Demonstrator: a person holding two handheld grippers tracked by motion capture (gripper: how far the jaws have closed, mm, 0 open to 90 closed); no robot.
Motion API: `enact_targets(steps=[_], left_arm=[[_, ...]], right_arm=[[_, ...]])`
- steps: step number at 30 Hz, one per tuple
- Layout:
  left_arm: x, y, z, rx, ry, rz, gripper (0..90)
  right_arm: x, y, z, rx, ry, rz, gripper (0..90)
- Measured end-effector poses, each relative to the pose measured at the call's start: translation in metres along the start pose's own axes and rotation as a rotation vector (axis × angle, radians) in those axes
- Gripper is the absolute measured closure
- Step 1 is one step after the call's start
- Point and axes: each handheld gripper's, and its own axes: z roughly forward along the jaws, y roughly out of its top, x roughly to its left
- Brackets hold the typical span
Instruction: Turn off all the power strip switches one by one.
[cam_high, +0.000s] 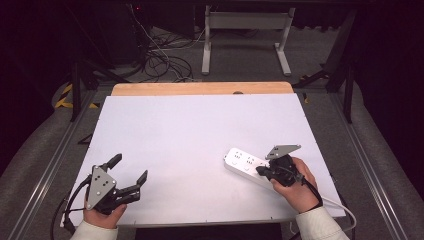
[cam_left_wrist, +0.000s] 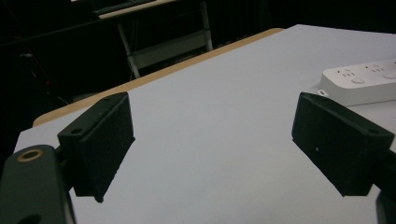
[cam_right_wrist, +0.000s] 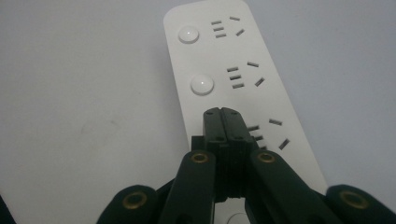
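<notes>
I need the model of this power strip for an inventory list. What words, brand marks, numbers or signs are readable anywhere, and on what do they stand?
None can be read.
Power strip: plain white top, round buttons and socket slots, no print visible.
Right gripper, jaws shut over the strip: no markings.
Left gripper: no markings.
White table: blank.

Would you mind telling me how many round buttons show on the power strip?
2 show clear on the power strip: one button by the far socket group, another by the middle group. The shut right gripper is down on the strip and may hide a third.
</notes>
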Motion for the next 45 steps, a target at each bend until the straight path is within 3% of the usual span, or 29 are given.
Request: enact_targets(steps=[39, 45], left_arm=[[-0.0002, 0.0000, -0.0008, 0.001, 0.002, 0.003, 13.3], [-0.0007, 0.0001, -0.0004, -0.001, 0.005, 0.003, 13.4]], right_arm=[[0.0018, 0.0017, 0.0059, 0.045, -0.013, 0.009, 90.0], [0.0045, 0.0030, 0.0068, 0.057, -0.031, 0.004, 90.0]])
